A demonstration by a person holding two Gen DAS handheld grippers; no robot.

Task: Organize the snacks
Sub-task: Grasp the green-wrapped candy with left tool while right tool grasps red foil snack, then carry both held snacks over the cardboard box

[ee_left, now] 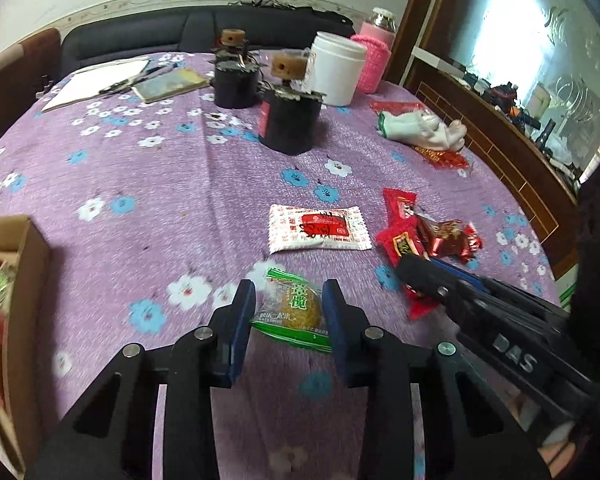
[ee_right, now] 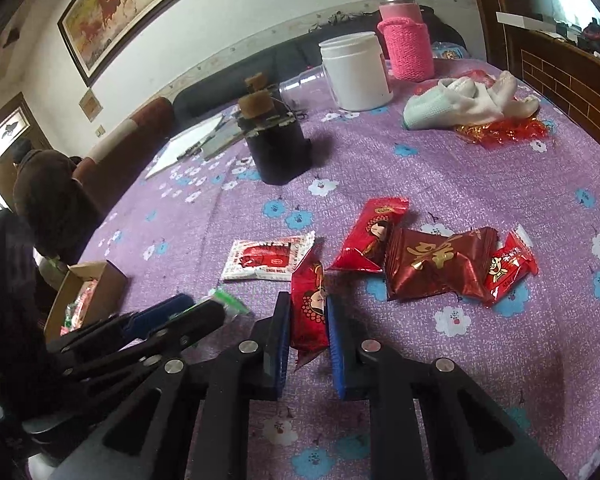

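Table (ee_left: 140, 184): purple floral cloth; sofa (ee_left: 140, 36) beyond. Left claw (ee_left: 288, 308) clamped on green snack (ee_left: 292, 308). Right claw (ee_right: 309, 320) clamped on red snack (ee_right: 309, 312). Box (ee_left: 28, 264) left of left claw.

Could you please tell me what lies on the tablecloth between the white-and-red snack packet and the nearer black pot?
Nothing: in the left wrist view, only bare floral tablecloth separates the white-and-red packet from the nearer black pot.
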